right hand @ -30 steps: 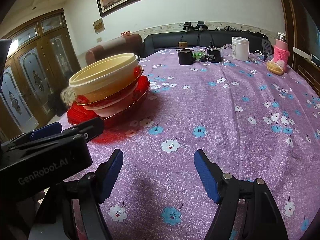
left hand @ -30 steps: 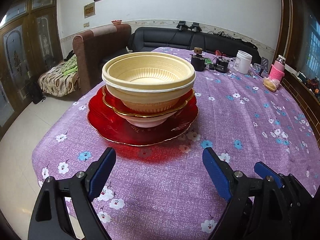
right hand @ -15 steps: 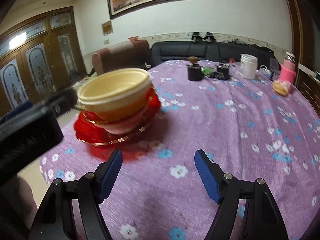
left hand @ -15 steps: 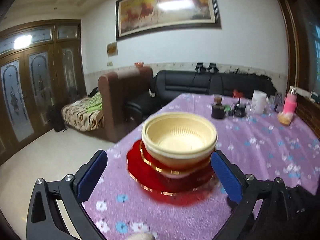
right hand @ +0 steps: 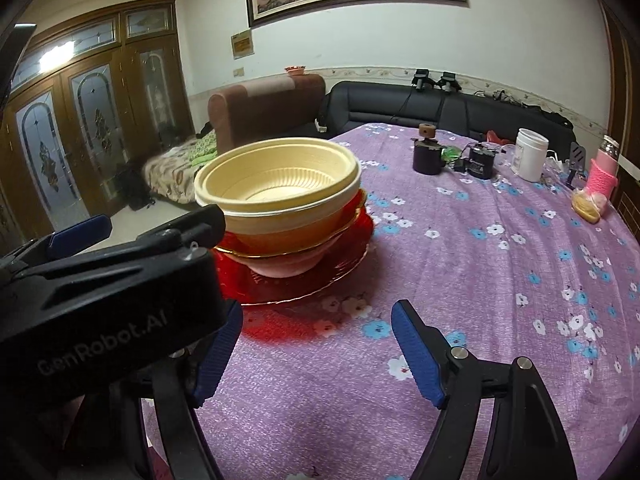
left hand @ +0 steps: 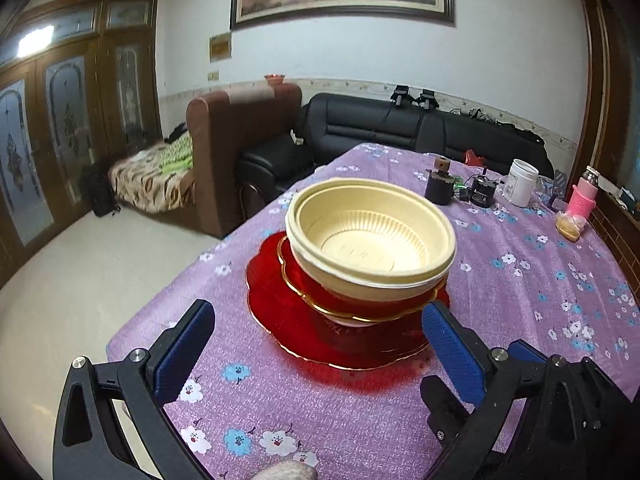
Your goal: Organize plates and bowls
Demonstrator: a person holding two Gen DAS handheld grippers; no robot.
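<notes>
A stack stands on the purple flowered tablecloth [left hand: 520,280]. At its base lies a large red plate [left hand: 296,332], then a pink bowl [right hand: 286,268], a smaller gold-rimmed red plate [left hand: 316,292], and nested cream bowls [left hand: 372,236] on top. My left gripper [left hand: 317,312] is wide open, just short of the stack's near side, with nothing between its pads. My right gripper [right hand: 318,312] is open over bare cloth, to the right of the stack [right hand: 280,200] and nearer than it. The left gripper's black body [right hand: 120,288] hides part of the right gripper's left finger.
At the table's far end stand a black cup [left hand: 439,190], a small black device [left hand: 482,194], a white jar [left hand: 522,182], a pink bottle [left hand: 584,198] and a bagged bun [left hand: 570,226]. The table's left edge [left hand: 176,292] drops to the floor. Sofas lie beyond.
Both grippers have lifted and drawn back from the stack, which now looks smaller and is seen from higher. The left jaws have spread wider. The stack has not moved.
</notes>
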